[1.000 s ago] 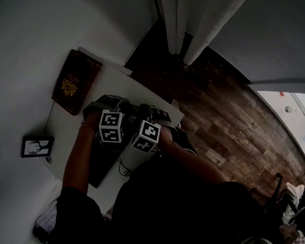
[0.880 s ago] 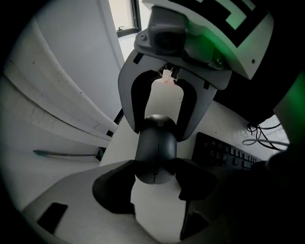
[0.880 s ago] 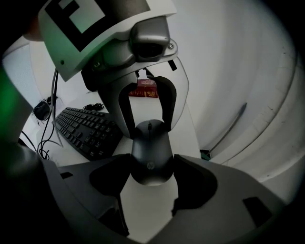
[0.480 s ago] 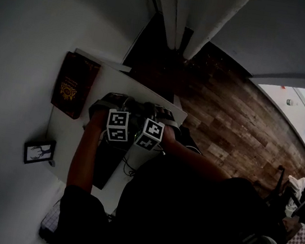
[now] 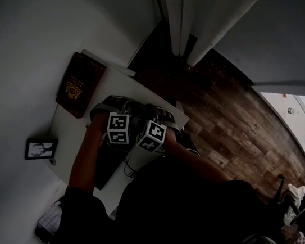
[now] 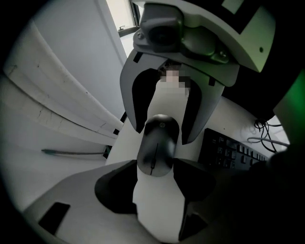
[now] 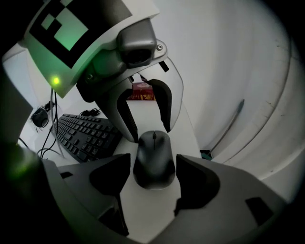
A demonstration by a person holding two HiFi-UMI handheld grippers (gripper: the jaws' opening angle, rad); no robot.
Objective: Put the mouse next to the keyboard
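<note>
A black mouse (image 6: 157, 143) lies on the white table (image 6: 157, 209), just beside the black keyboard (image 6: 228, 152). My two grippers face each other over it. The left gripper (image 6: 156, 166) has the mouse's wheel end between its jaws; the jaws are closing and the pads touch its sides. Opposite, the right gripper (image 7: 152, 166) holds the mouse's (image 7: 153, 159) broad back end, pads against both sides. In the head view both marker cubes (image 5: 118, 129) sit close together over the table and hide the mouse.
The keyboard (image 7: 86, 131) runs along the mouse's side, with cables (image 7: 40, 116) behind it. A dark red book (image 5: 79, 85) and a small framed picture (image 5: 40, 149) lie on the table by the wall. The table's edge and a wood floor (image 5: 237, 125) lie beyond.
The head view has shifted slightly. Both grippers stay close together over the same spot on the table.
</note>
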